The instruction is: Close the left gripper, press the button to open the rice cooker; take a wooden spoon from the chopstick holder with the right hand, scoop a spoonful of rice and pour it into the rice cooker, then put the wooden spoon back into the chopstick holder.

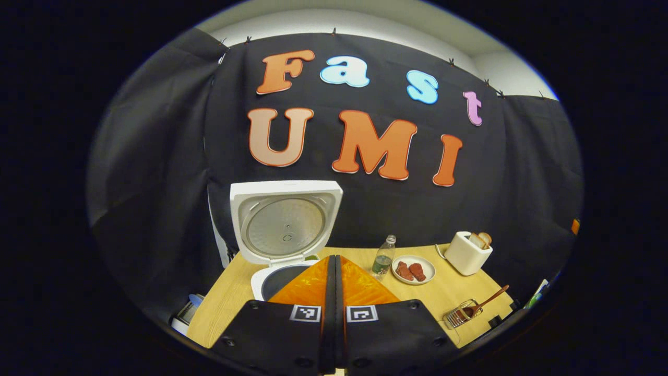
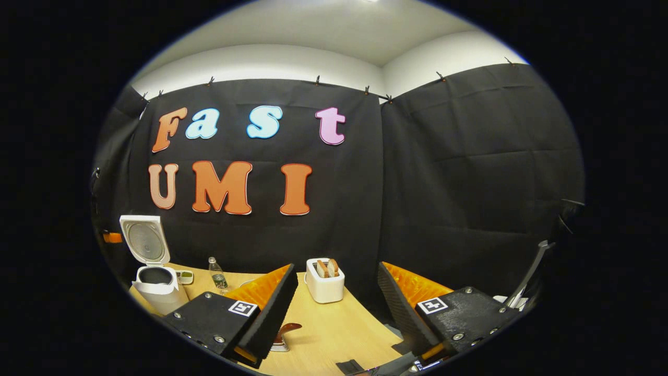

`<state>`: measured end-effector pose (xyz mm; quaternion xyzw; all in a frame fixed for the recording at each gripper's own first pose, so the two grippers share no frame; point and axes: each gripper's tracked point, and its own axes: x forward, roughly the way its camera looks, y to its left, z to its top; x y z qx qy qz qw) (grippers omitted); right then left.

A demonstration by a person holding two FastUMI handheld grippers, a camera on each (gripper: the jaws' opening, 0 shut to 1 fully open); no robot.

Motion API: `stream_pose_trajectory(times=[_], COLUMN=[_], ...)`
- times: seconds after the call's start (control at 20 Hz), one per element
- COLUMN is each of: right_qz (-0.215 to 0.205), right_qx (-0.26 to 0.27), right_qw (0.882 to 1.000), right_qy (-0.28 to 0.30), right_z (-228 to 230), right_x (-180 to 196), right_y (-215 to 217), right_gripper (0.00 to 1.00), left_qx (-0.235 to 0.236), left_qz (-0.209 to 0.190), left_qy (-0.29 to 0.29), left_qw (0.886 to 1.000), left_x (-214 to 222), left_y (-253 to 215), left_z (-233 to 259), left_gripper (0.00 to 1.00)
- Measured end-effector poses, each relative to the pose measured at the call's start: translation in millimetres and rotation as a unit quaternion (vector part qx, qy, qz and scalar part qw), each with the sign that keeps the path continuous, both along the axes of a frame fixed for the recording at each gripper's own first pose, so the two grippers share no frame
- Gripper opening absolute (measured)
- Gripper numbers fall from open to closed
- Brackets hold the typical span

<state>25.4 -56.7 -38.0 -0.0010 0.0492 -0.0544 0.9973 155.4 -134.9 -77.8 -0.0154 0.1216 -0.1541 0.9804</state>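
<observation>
The fingers of the left gripper (image 1: pixel 334 271) are pressed flat together with nothing between them, their tips rising in front of the rice cooker (image 1: pixel 282 245), which stands just beyond and a little to the left of them with its lid swung up and its dark inner pot showing at the base. Off to the right of these fingers, well apart, the wire chopstick holder (image 1: pixel 460 315) lies near the tabletop (image 1: pixel 224 308) edge with the wooden spoon (image 1: pixel 482 304) resting in it, its handle slanting up to the right. Beyond the tips to the right stand a clear bottle (image 1: pixel 383 256), a plate (image 1: pixel 414 270) with two reddish pieces on it, and a white toaster (image 1: pixel 468 253) holding bread. In the right gripper view, the fingers of the right gripper (image 2: pixel 336 292) are spread wide with nothing in them, raised over the tabletop. Beyond the gap, nearer the left finger, sits the toaster (image 2: pixel 324 282). Just below the left finger's tip the bowl of the wooden spoon (image 2: pixel 286 330) pokes out from the chopstick holder (image 2: pixel 279 345), whose base is partly hidden by the finger. Far to the left of that finger is the open rice cooker (image 2: pixel 151 263), with the bottle (image 2: pixel 216 275) between it and the fingers.
</observation>
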Motion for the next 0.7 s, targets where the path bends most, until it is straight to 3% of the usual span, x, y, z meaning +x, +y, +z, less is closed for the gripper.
stream_pose_trajectory(times=[0.35,0.7], right_qz=[0.023,0.059], right_qx=[0.031,0.063], right_qw=[0.999,0.994], right_qy=[0.020,0.066], right_z=[-58,-142], right_x=[28,56], right_y=[29,57], right_gripper=[0.96,0.96], left_qx=[-0.005,0.030], left_qz=[0.024,0.079], left_qy=[-0.039,-0.077], left_qw=[0.999,0.993], left_x=[-27,-52], left_y=[24,60], left_z=[44,72], left_gripper=[0.05,0.05])
